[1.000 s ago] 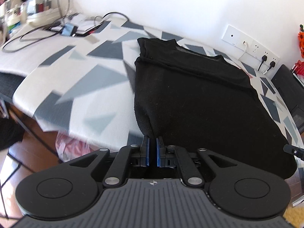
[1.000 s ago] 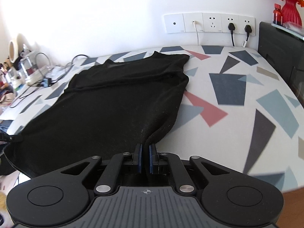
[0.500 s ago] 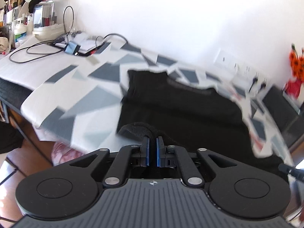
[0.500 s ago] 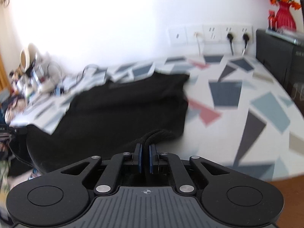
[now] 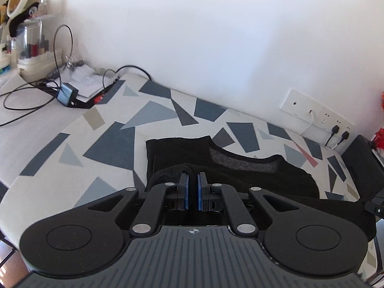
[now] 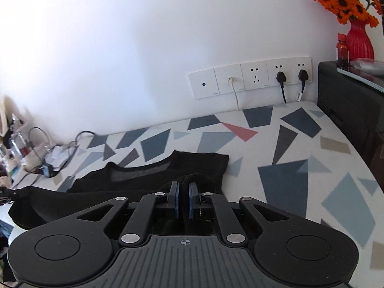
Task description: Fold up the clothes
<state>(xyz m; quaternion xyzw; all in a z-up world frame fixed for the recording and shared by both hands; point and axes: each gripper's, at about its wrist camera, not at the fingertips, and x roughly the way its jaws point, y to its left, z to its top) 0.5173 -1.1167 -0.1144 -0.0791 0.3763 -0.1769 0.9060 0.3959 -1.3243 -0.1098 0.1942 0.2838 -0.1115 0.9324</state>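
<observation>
Your left gripper (image 5: 193,180) is closed on a fold of the black shirt (image 5: 240,165), and your right gripper (image 6: 183,188) is closed on another fold. The shirt lies on the patterned table (image 6: 288,144); both gripper bodies hide its near part.

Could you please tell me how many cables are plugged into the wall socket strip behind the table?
3, seen from the right wrist: a white cable in the second panel from the left, and two black plugs in the two rightmost panels. Nothing appears to hide the strip.
</observation>
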